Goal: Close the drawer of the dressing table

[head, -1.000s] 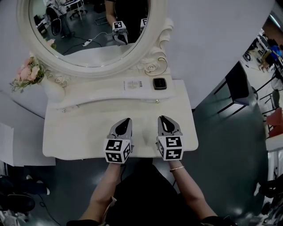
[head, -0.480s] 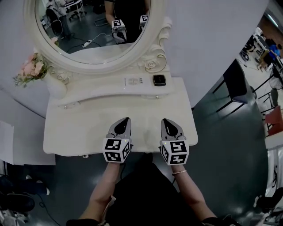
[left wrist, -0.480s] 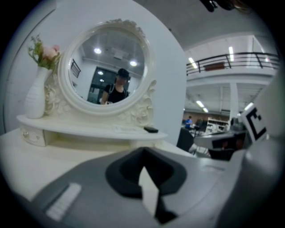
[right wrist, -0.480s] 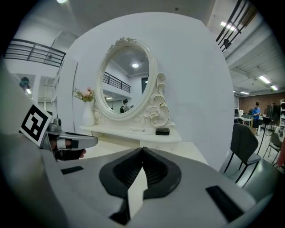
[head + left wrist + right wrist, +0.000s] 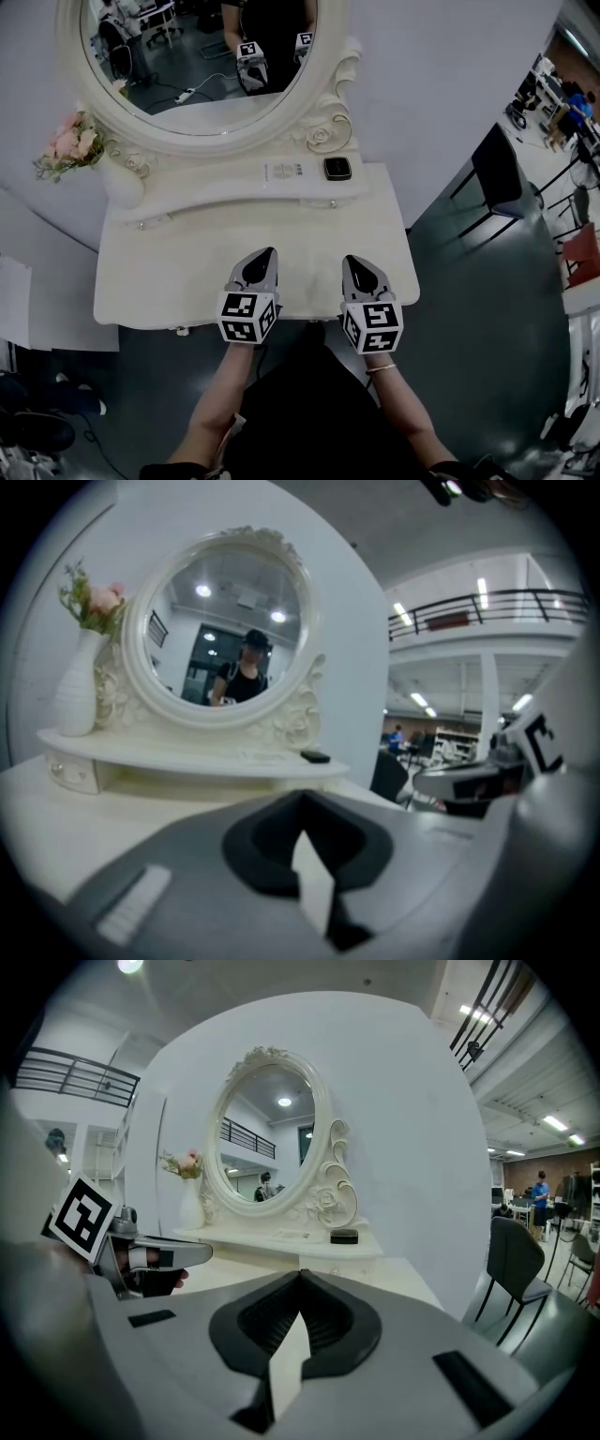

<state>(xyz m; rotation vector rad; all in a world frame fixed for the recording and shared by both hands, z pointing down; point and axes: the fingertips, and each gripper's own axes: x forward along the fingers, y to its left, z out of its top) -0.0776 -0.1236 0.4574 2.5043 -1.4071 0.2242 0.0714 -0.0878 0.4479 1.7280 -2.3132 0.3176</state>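
Observation:
The white dressing table (image 5: 178, 272) stands against the wall under an oval mirror (image 5: 202, 70). Its top hides the main drawer front in the head view; only a small knob (image 5: 181, 330) peeks out below the front edge. My left gripper (image 5: 269, 252) hovers over the front part of the tabletop, jaws shut and empty. My right gripper (image 5: 352, 259) is beside it on the right, also shut on nothing, its marker cube past the front edge. In the left gripper view the left gripper (image 5: 302, 797) points at the mirror; in the right gripper view the right gripper (image 5: 300, 1271) does the same.
A raised shelf (image 5: 225, 192) at the back carries a small black box (image 5: 337, 169) and a white flat item (image 5: 286, 172). A vase of pink flowers (image 5: 67, 145) stands at the left. A dark chair (image 5: 497, 183) is to the right of the table.
Both grippers have drawn back a little toward the table's front edge, the right one more. The right jaws have closed fully.

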